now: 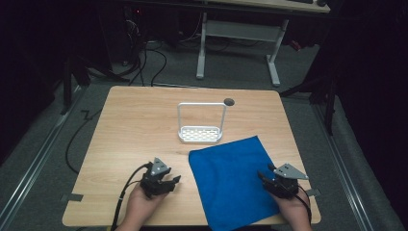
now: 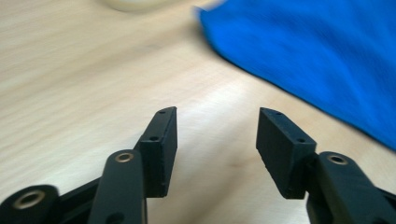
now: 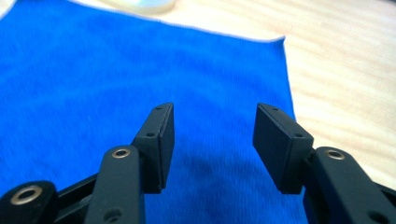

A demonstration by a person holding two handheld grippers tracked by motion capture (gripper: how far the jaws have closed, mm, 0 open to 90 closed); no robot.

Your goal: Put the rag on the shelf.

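Two open tongs [image 1: 174, 180] [image 1: 263, 176], one blue cloth [image 1: 231, 185].

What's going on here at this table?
A person sits at a wooden table with a two-jaw gripper in each hand. A blue cloth lies spread flat in front of them, with a white rack just behind it. The right gripper hovers over the cloth's right side, the left gripper over bare wood beside its left edge. Both are open and hold nothing.

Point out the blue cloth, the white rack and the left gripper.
blue cloth [image 1: 231, 180]: high view, middle of the cloth.
white rack [image 1: 200, 134]: high view, its perforated base.
left gripper [image 2: 217, 144]: left gripper view, midway between its open fingertips.
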